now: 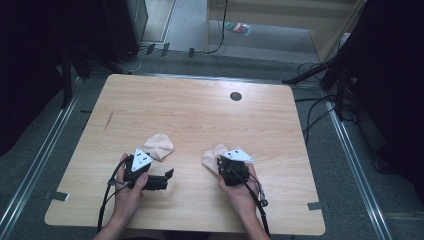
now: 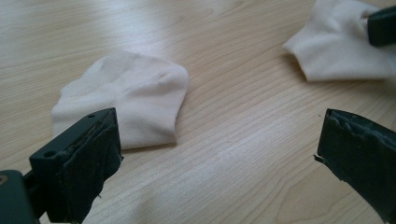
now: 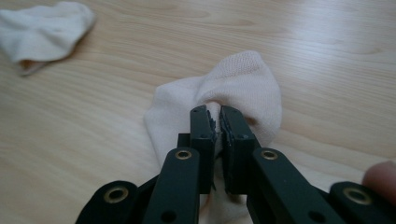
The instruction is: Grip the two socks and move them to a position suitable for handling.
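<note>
Two pale pink socks lie on the wooden table (image 1: 200, 110). My right gripper (image 1: 222, 162) (image 3: 218, 114) is shut on the bunched near edge of the right sock (image 1: 214, 157) (image 3: 247, 79); the fabric puckers between its pads. The left sock (image 1: 159, 145) (image 2: 130, 98) rests crumpled and free on the table. My left gripper (image 1: 157, 172) (image 2: 219, 135) stands wide open just short of it, low over the wood, with bare tabletop between its jaws. In the left gripper view the right sock (image 2: 334, 46) lies at the upper right, with a jaw of the other gripper (image 2: 383, 23) on it.
A dark round cable hole (image 1: 235, 96) sits near the table's far edge. A short dark mark (image 1: 108, 120) lies at the left. Cables and stand legs (image 1: 320, 70) cross the floor behind and to the right of the table.
</note>
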Tool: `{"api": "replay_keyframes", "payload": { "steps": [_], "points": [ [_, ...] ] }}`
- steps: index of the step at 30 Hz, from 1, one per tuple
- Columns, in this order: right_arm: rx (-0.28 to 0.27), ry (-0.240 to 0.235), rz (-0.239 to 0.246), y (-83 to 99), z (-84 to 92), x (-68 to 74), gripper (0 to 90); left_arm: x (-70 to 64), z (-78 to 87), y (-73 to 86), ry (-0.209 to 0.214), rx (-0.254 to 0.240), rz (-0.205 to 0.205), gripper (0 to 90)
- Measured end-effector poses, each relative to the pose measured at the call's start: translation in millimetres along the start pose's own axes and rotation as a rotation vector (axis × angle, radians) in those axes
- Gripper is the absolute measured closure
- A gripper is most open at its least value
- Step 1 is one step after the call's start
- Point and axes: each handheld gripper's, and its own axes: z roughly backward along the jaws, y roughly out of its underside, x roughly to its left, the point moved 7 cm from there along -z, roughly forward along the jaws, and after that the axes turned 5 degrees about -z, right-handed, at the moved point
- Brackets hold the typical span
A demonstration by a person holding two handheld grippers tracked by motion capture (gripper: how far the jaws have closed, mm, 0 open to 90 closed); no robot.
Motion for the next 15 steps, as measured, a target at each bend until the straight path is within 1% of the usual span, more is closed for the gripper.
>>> {"api": "replay_keyframes", "payload": {
  "steps": [2, 3, 5, 9, 11, 12, 14, 15],
  "points": [
    [0.009, -0.032, -0.015, 5.5, 3.4, 16.9, 85.8, 0.3, 1.2, -0.2, 0.001, -0.001, 0.000, 0.0],
    [0.016, -0.045, -0.022, 8.1, 4.2, 22.8, 85.8, 0.9, 1.8, -0.4, -0.004, -0.002, 0.001, 0.0],
    [0.025, -0.065, -0.016, 14.7, 5.4, 38.8, 85.8, 2.5, 3.5, -1.2, -0.005, -0.007, 0.005, 0.0],
    [0.018, -0.070, 0.026, 25.9, 7.2, 69.4, 85.7, 7.9, 7.2, -2.6, -0.013, -0.017, 0.018, 0.0],
    [0.025, -0.068, 0.028, 32.3, 5.0, 80.3, 84.7, 10.8, 8.2, -2.8, -0.015, -0.022, 0.028, 0.0],
    [0.035, -0.061, 0.031, 35.7, 3.0, 83.6, 81.6, 12.2, 8.8, -2.7, -0.019, -0.022, 0.030, 0.0],
    [0.054, -0.069, 0.031, 41.4, -0.5, 88.5, 65.7, 14.2, 9.9, -2.9, -0.017, -0.023, 0.036, 0.0],
    [0.062, -0.082, 0.033, 42.5, -1.0, 90.3, 59.2, 15.3, 10.7, -3.3, -0.018, -0.025, 0.040, 0.0]
  ]
}}
